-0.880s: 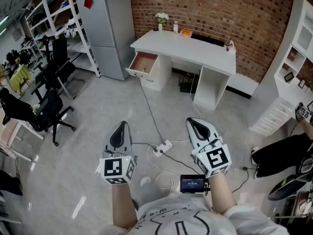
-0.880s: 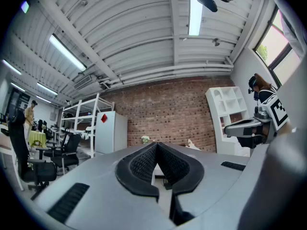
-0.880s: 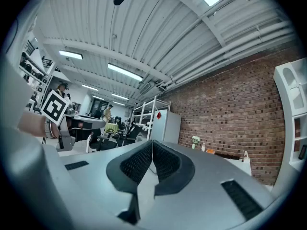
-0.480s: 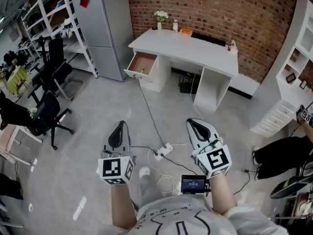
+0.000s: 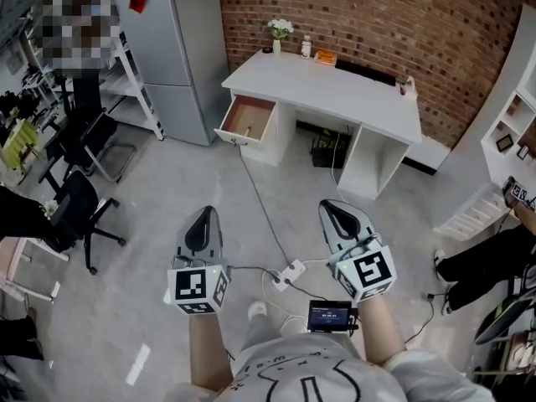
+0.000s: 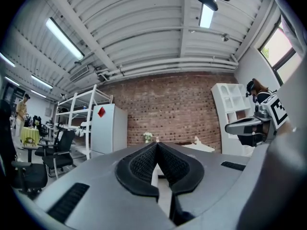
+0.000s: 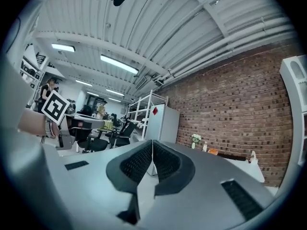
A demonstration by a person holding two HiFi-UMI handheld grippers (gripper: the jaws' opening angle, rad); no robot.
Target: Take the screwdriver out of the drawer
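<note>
A white desk (image 5: 335, 90) stands against the brick wall, far ahead of me. Its left drawer (image 5: 248, 118) is pulled open, and a small yellowish thing lies inside; I cannot tell whether it is the screwdriver. My left gripper (image 5: 205, 214) and right gripper (image 5: 332, 208) are held side by side at waist height over the grey floor, well short of the desk. Both are shut with nothing between the jaws. In the left gripper view the left gripper (image 6: 156, 145) points at the desk; in the right gripper view the right gripper (image 7: 152, 143) does too.
A grey fridge (image 5: 176, 48) stands left of the desk, with white shelving (image 5: 126, 57) beyond it. Black office chairs (image 5: 79, 199) sit at the left. A power strip (image 5: 291, 272) and cables lie on the floor ahead. A white bookcase (image 5: 511, 132) and a seated person's legs (image 5: 481, 262) are at the right.
The view has moved forward toward the desk, so desk and open drawer sit slightly lower in the frame. Both grippers stay shut and keep their place in the view.
</note>
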